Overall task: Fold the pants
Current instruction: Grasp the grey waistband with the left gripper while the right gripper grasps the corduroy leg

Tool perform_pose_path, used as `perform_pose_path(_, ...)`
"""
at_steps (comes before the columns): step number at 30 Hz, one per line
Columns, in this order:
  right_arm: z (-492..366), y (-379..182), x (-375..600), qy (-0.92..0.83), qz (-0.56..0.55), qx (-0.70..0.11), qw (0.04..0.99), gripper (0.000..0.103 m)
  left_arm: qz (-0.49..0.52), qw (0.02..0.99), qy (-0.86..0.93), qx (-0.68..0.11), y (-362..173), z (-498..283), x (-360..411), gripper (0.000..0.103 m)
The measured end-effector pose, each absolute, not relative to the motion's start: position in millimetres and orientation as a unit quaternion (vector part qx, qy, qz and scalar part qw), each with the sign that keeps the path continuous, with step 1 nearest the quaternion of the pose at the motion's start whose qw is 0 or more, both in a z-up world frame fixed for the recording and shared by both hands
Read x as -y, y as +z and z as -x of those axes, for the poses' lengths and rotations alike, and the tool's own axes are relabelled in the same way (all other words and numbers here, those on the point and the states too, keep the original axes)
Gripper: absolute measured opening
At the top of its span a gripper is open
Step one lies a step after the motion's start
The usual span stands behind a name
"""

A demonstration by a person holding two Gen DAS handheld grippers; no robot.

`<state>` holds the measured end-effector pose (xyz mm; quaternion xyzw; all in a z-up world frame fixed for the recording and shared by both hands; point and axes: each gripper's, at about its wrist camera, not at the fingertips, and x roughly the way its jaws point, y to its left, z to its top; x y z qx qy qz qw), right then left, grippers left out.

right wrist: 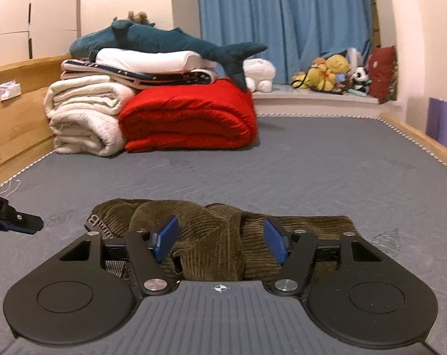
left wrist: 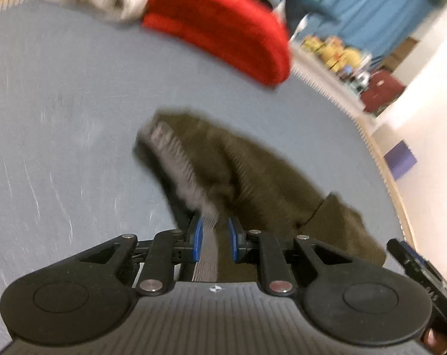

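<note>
Pants [right wrist: 223,230], brown corduroy, bunched on grey mattress [right wrist: 282,162]; long axis crosswise to right gripper [right wrist: 220,239], spread wide astride the heap, not pinching; left gripper [left wrist: 215,238] nearer grey waistband [left wrist: 208,236], narrowed around it, grip uncertain; waistband end farthest from right gripper.

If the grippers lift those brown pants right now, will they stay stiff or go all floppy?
Probably floppy: the pants already lie in soft bunched folds on the bed. The ribbed cloth looks thick, so likely a bit heavy and not slippery. The left gripper pinches only the striped waistband, so the rest would likely droop.
</note>
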<state>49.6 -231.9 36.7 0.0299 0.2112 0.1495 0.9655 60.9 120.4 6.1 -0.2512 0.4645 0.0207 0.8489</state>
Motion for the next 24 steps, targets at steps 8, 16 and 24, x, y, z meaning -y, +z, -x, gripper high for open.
perform_pose_path(8,-102.1,-5.3,218.2,0.141,-0.017,-0.301,0.943,0.081,0.193,0.836,0.038,-0.513,-54.7,-98.4,-94.2,0.067)
perform_pose_path(16,-127.3,-44.1,211.2,0.130,-0.021,-0.366,0.921,0.081,0.159,0.834,0.021,-0.528,-98.8,-128.4,-73.4,0.085)
perform_pose_path(24,-123.0,-48.9,197.7,0.133,0.020,-0.360,0.923,0.055,0.080,0.852,0.018,-0.518,-96.0,-132.1,-41.1,0.087)
